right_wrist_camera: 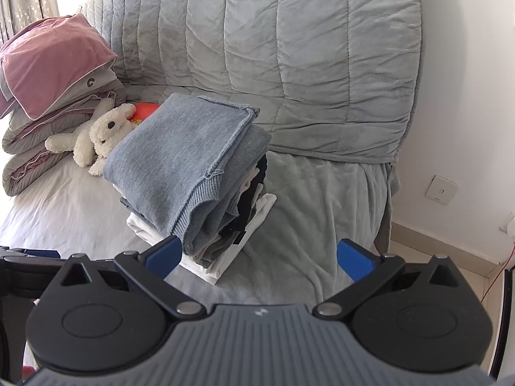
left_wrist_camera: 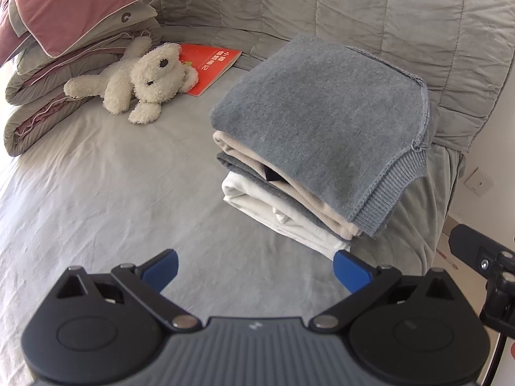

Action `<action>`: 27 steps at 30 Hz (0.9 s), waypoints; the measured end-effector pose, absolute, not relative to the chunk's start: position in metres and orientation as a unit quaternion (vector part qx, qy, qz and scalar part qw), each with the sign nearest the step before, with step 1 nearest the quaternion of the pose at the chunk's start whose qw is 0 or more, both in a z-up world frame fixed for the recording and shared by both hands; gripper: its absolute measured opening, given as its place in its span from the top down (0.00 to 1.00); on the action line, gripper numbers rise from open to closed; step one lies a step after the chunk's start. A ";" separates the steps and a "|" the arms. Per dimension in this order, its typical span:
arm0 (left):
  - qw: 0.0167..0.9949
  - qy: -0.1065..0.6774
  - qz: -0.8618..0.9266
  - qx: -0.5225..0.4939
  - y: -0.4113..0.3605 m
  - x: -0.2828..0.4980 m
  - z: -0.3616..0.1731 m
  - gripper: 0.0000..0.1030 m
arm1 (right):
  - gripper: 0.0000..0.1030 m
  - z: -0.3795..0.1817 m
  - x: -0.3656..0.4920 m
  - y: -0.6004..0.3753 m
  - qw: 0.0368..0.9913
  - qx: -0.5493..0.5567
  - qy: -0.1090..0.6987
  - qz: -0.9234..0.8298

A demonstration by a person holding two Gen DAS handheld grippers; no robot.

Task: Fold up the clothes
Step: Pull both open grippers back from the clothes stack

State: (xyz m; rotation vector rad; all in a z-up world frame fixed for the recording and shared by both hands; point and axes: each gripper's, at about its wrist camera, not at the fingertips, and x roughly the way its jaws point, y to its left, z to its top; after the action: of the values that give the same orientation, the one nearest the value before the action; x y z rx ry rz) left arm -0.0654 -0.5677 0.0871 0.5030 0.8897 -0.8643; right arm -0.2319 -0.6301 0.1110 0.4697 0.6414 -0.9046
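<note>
A stack of folded clothes sits on the grey bed sheet [left_wrist_camera: 96,193]. On top lies a blue-grey knit sweater [left_wrist_camera: 315,112] [right_wrist_camera: 180,157], over a beige garment [left_wrist_camera: 289,186], a dark grey one and a white one [left_wrist_camera: 283,215] [right_wrist_camera: 219,267] at the bottom. My left gripper [left_wrist_camera: 256,271] is open, empty, just in front of the stack's near corner. In the right wrist view my right gripper [right_wrist_camera: 259,262] is open too, empty, its left blue fingertip [right_wrist_camera: 164,255] close by the sweater's ribbed hem. Part of the right gripper's body [left_wrist_camera: 482,257] shows at the left view's edge.
A white plush dog [left_wrist_camera: 141,80] [right_wrist_camera: 96,132] lies by a red booklet [left_wrist_camera: 209,64] at the back. Folded pink and grey bedding [left_wrist_camera: 64,32] [right_wrist_camera: 48,96] is piled at the left. A quilted grey headboard cover [right_wrist_camera: 289,64] rises behind; wall sockets [right_wrist_camera: 441,189] and floor lie right.
</note>
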 end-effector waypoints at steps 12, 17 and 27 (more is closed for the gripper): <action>0.781 0.419 -0.400 0.233 -0.566 -0.066 0.089 0.01 | 0.00 0.111 -0.231 -0.629 0.823 0.224 0.305 -0.424; 0.781 0.419 -0.398 0.237 -0.565 -0.069 0.089 0.01 | 0.00 0.112 -0.232 -0.627 0.823 0.224 0.306 -0.423; 0.784 0.427 -0.392 0.223 -0.555 -0.071 0.093 0.01 | 0.00 0.116 -0.234 -0.620 0.824 0.223 0.306 -0.421</action>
State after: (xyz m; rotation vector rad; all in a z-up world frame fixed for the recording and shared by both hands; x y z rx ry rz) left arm -0.0708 -0.5550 0.0929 0.4814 0.9210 -0.8467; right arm -0.2336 -0.6201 0.1164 0.4737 0.6507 -0.8959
